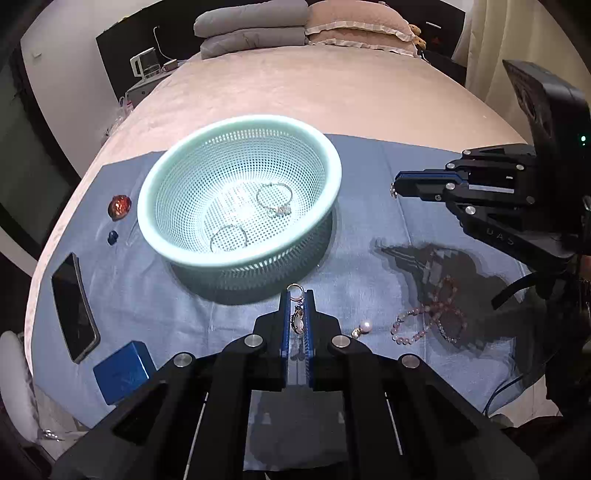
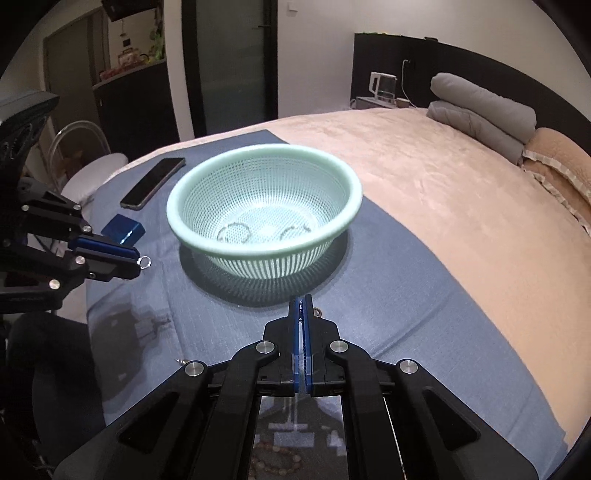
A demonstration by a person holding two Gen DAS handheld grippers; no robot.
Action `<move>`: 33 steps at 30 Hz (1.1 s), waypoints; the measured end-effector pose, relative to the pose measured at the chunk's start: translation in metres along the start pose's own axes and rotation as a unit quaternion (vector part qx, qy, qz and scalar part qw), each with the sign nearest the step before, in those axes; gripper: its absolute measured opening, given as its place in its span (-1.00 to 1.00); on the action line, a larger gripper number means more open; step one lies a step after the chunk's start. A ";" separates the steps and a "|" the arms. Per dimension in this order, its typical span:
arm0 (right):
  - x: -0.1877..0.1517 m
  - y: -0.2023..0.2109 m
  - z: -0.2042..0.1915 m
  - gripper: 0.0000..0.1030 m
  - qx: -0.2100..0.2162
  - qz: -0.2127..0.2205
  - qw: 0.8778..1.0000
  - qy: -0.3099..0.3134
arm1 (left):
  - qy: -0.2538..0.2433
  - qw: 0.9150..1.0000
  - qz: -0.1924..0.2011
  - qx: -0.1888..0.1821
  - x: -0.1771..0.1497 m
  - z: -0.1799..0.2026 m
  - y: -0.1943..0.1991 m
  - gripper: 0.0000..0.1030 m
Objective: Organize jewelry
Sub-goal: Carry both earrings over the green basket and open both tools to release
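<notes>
A mint-green mesh basket (image 1: 236, 123) (image 2: 266, 149) stands on a blue cloth (image 1: 369, 229). Two silver hoop bracelets (image 1: 274, 197) (image 1: 228, 238) lie in its bottom. My left gripper (image 1: 297, 295) (image 2: 138, 260) hangs just in front of the basket, shut on a silver drop earring (image 1: 296, 317) whose ring pokes out past the tips. My right gripper (image 1: 395, 188) (image 2: 304, 301) hovers to the basket's right, shut on a small silver piece (image 1: 393, 192) (image 2: 317, 314) that only peeks out at its tip. Both grippers are above the cloth.
On the cloth lie a pink bead bracelet (image 1: 424, 325), a pearl earring (image 1: 364, 328), an amber brooch (image 1: 119, 206), a dark blue bead (image 1: 112, 236), a phone (image 1: 74, 306) (image 2: 153, 182) and a blue box (image 1: 122, 369) (image 2: 122, 229). Pillows (image 1: 251, 26) are stacked at the bed's far end.
</notes>
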State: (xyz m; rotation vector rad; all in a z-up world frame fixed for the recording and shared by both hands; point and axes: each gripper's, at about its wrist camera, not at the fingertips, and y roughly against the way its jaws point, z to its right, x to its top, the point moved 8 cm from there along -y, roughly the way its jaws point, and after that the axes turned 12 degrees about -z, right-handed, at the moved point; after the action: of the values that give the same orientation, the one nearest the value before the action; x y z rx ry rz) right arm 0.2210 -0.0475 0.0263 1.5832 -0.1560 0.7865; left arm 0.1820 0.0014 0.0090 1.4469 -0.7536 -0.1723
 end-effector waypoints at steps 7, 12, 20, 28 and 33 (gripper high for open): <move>0.048 0.021 0.008 -0.97 -0.008 0.032 0.999 0.010 | -0.005 1.000 0.015 0.010 0.031 -0.015 0.014 -0.86; 0.069 0.018 0.004 -0.96 0.002 0.038 0.999 0.022 | -0.008 1.000 0.015 0.010 0.046 -0.021 0.008 -0.86; 0.075 -0.028 0.002 -0.96 0.016 0.013 1.000 0.014 | 0.004 1.000 -0.001 -0.003 0.055 -0.040 -0.025 -0.86; 0.071 -0.063 -0.001 -0.96 0.024 -0.009 1.000 0.004 | 0.014 1.000 -0.013 -0.016 0.052 -0.050 -0.049 -0.86; 0.074 -0.059 0.001 -0.92 0.019 0.002 1.000 -0.009 | 0.036 0.999 -0.007 0.001 0.050 -0.061 -0.046 -0.83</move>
State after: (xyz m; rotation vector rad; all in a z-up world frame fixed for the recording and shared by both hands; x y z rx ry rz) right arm 0.3083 -0.0122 0.0185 1.6263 -0.1591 0.7829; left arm 0.2693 0.0184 -0.0127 1.4519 -0.6865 -0.1296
